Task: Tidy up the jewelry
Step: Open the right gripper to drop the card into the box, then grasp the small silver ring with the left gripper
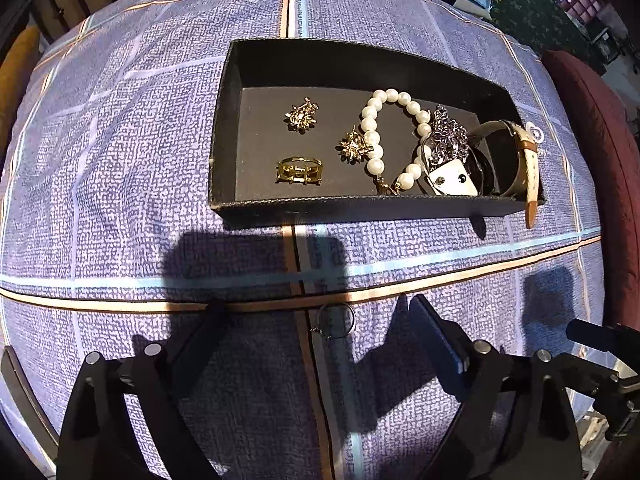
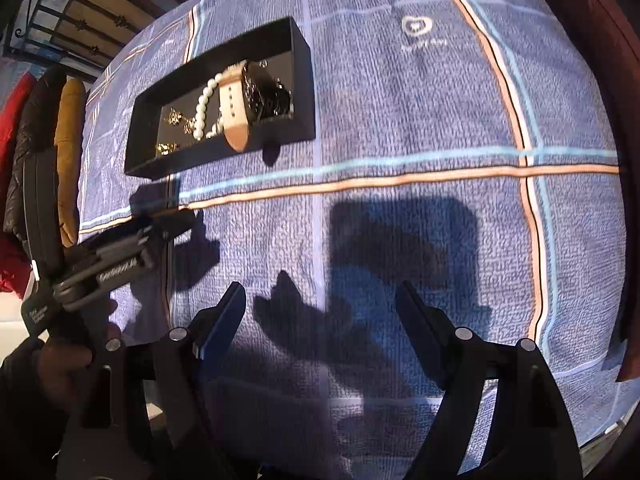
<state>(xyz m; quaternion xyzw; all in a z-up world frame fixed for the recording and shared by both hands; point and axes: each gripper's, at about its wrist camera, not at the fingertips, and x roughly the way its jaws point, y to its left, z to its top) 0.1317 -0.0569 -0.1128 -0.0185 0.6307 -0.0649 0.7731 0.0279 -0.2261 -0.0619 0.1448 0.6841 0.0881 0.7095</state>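
Jewelry fills the black tray (image 1: 224, 120); a thin ring (image 1: 335, 320) lies on the cloth between the wide-open left gripper (image 1: 316, 320); right gripper (image 2: 320, 300) gapes empty.

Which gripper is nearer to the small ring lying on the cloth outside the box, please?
Left. The left gripper hangs over the ring, which lies between its open jaws; the right gripper hangs over bare cloth farther right.
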